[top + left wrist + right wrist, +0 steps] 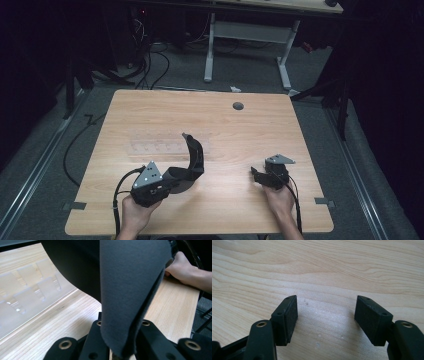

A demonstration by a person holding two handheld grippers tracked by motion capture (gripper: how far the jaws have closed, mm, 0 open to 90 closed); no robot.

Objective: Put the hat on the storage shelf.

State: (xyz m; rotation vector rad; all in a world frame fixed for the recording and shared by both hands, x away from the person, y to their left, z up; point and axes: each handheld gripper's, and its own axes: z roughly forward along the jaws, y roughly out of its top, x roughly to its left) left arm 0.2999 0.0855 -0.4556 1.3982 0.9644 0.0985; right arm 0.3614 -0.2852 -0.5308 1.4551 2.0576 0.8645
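On the wooden table (225, 125), a clear plastic tray (155, 145) with empty slots lies left of centre; no writing can be read on it. Just in front, the left gripper (172, 180) has its jaws clamped on a dark grey felt piece (195, 157) that curls upward above the tray's near edge. To the right, well apart, the right gripper (257, 175) hangs over bare wood, jaws spread wide with nothing between them.
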